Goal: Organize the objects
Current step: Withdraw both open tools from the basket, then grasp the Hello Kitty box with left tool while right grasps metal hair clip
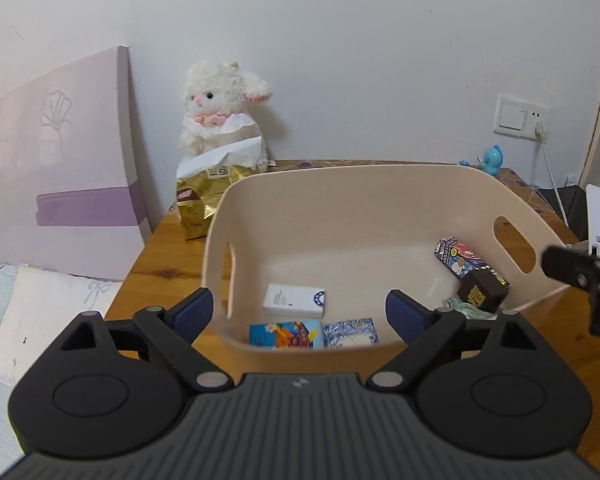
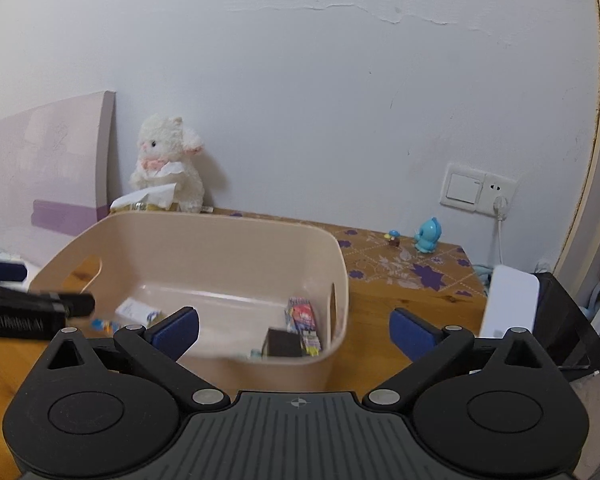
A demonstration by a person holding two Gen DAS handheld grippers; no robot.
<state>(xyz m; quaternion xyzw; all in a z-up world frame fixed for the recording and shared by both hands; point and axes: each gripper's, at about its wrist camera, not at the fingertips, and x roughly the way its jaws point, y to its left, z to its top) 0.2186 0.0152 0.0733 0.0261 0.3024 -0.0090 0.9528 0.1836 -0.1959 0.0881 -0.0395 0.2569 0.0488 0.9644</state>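
Observation:
A beige plastic bin (image 1: pixel 340 184) with handle slots stands on the wooden table. Inside lie a white box (image 1: pixel 294 300), a colourful cartoon pack (image 1: pixel 286 334), a blue-and-white patterned pack (image 1: pixel 351 332), a black box (image 1: pixel 482 290) and a colourful carton (image 1: pixel 458 257). My left gripper (image 1: pixel 300 314) is open and empty at the bin's near rim. My right gripper (image 2: pixel 294 330) is open and empty in front of the bin (image 2: pixel 220 228), over its right end; the black box (image 2: pixel 283 343) and carton (image 2: pixel 303 320) show there. The right gripper's tip (image 1: pixel 580 272) enters the left wrist view.
A white plush lamb (image 1: pixel 224 112) and a gold packet (image 1: pixel 204 204) stand behind the bin on the left. A blue toy figure (image 2: pixel 427 236) and a tiny figurine (image 2: pixel 393 239) sit on a patterned mat at back right. A white box (image 2: pixel 510 304) stands right. A bed lies left.

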